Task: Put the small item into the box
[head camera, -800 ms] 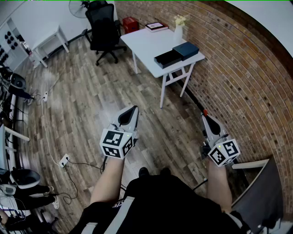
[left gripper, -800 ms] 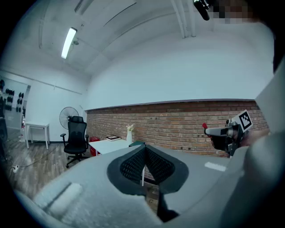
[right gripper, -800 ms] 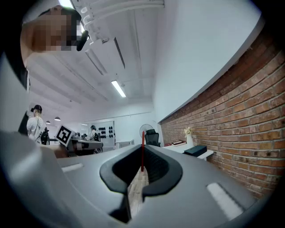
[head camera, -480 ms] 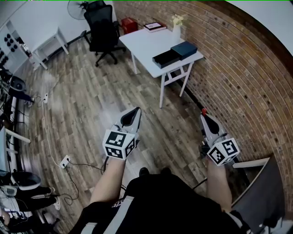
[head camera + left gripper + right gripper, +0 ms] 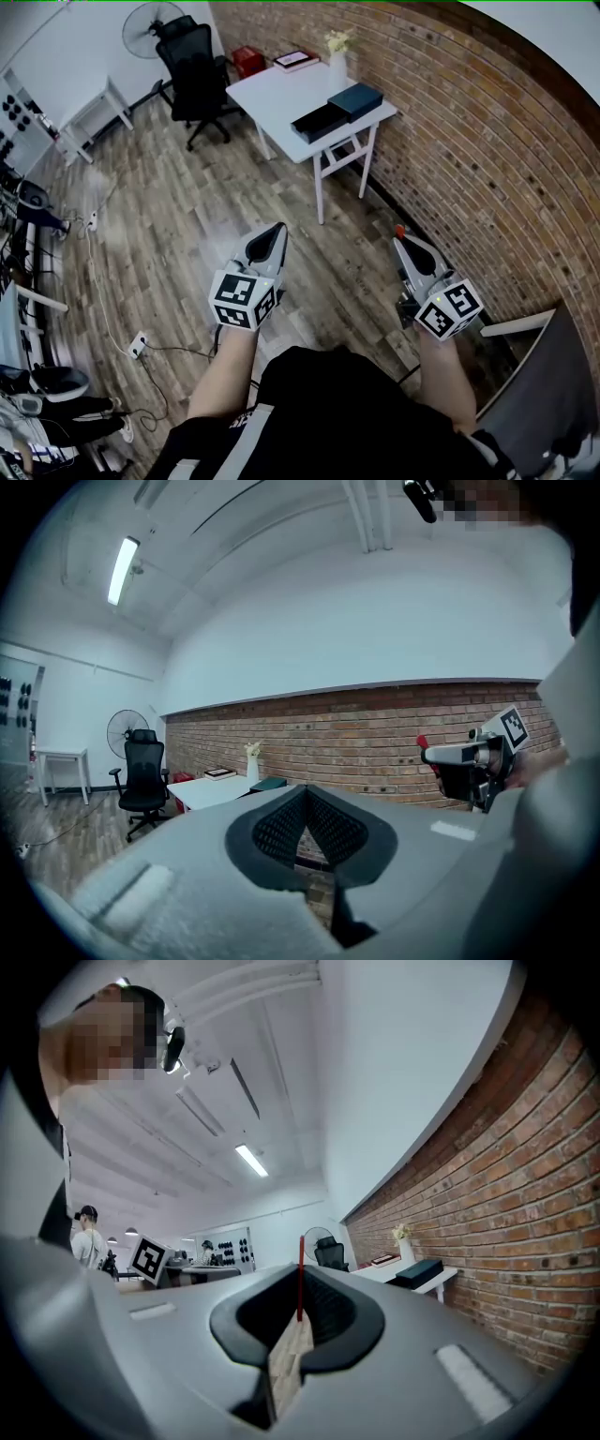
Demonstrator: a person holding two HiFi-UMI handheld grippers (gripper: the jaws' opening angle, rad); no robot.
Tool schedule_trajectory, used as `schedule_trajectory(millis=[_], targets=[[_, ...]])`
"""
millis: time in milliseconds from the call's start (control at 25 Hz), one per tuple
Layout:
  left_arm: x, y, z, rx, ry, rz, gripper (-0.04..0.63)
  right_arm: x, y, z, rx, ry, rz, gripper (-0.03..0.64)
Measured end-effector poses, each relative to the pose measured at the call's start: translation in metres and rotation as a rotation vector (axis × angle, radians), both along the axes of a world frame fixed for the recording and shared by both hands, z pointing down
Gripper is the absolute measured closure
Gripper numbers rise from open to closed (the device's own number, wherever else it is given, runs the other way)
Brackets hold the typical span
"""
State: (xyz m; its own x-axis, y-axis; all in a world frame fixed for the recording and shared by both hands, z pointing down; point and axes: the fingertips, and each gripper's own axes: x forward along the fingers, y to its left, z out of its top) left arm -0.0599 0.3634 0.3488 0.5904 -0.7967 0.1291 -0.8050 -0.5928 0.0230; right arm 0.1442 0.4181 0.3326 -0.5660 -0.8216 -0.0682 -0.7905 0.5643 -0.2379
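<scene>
Red is the colour to watch: a thin red item (image 5: 301, 1277) sits pinched between the pads of the right gripper (image 5: 405, 246). The jaws are pressed in on it and only its narrow edge shows, too slim to say what it is. Over on the other side, the left gripper (image 5: 270, 234) carries nothing, its jaws drawn together to a point with no gap between them. Both are held low in front of the person, pointing ahead over the wooden floor (image 5: 169, 216).

And the box (image 5: 320, 122)? Well apart from all this, up ahead on the white table (image 5: 272, 94) by the brick wall (image 5: 469, 141). It shows as a black part with a blue part (image 5: 356, 100) right against it, probably tray and lid, though from this far I can't tell whether the black part is open on top.

So I read this as the carry: item in hand, box not yet reached. The next move calls for getting to the table, bringing the right gripper over the black part, and only then letting the jaws part. On something this thin the hold must stay steady on the way, and the left gripper may be wanted to steady the box.
</scene>
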Motion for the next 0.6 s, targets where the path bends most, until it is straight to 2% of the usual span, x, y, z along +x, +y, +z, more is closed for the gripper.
schedule_trajectory(millis=[280, 600], targets=[[0.020, 0.004, 0.016, -0.032, 0.012, -0.004, 0.588, 0.024, 0.006, 0.017, -0.029, -0.013, -0.009, 0.604], [0.016, -0.025, 0.021, -0.022, 0.031, -0.019, 0.588, 0.031, -0.028, 0.021, -0.051, -0.011, 0.005, 0.604]])
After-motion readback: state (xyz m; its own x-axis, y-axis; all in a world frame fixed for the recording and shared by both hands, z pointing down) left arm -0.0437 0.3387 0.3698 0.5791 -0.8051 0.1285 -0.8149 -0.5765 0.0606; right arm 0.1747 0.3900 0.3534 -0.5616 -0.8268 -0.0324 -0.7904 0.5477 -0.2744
